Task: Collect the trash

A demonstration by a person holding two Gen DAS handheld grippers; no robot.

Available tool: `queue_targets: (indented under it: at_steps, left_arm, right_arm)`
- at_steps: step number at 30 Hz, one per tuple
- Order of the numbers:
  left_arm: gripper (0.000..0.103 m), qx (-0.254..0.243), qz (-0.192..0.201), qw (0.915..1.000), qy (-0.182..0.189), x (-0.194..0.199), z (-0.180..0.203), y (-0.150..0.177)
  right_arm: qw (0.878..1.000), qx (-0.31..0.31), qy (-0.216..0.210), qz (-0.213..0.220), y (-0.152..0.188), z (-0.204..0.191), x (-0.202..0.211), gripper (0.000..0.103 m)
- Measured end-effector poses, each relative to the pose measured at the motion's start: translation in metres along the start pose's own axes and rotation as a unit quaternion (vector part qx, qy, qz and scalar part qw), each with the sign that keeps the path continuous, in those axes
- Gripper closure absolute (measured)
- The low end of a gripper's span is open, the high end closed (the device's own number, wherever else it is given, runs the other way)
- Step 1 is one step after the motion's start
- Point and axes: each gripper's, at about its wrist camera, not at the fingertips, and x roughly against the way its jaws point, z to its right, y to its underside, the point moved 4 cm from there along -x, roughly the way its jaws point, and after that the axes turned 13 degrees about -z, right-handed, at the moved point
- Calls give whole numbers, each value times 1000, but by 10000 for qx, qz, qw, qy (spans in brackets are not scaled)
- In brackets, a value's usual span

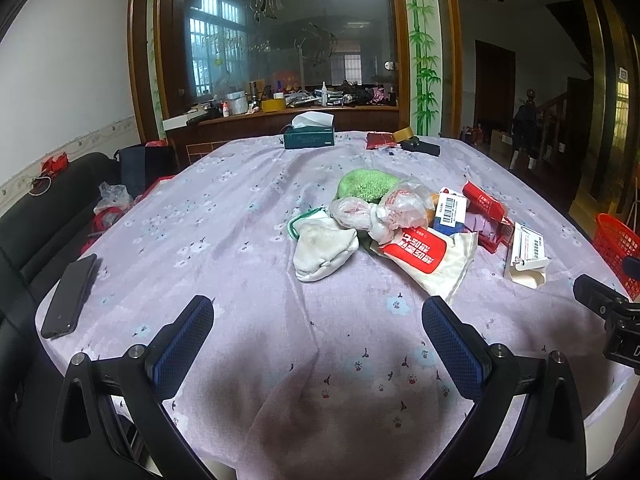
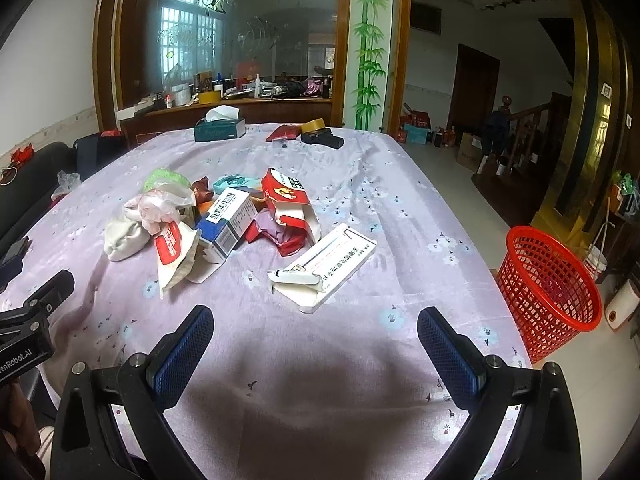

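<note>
Tablecloth (image 2: pixel 360 184) lilac, floral; trash pile (image 2: pixel 224 220) mid-table; red basket (image 2: pixel 548 280) on floor; both grippers' fingers (image 1: pixel 188 336) (image 2: pixel 444 344) spread, nothing held.

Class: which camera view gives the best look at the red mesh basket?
The right wrist view: the red mesh basket shows whole, standing on the floor beside the table. The left wrist view catches only a slice of it at the right edge.

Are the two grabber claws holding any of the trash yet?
No, nothing is held. The left gripper and right gripper are both open over the bare tablecloth, short of the trash pile.
</note>
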Motion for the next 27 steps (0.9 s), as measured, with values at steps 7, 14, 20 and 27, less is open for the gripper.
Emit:
queue_targets:
  at_steps: [7, 14, 20, 27]
  left_arm:
    - [0, -18, -21, 10000, 16, -1, 0, 1]
    - [0, -62, -85, 9999, 67, -5, 4, 1]
    - [0, -99, -165, 9998, 109, -11, 5, 0]
    - [0, -260, -280, 9991, 186, -19, 8, -8]
  right_arm:
    - [10000, 31, -56, -71, 2, -2, -4, 0]
    - [9999, 35, -86, -101, 3, -2, -6, 0]
    - [9998, 49, -110, -125, 1, -1, -8, 0]
    - [9995, 125, -234, -169, -6, 1, -14, 0]
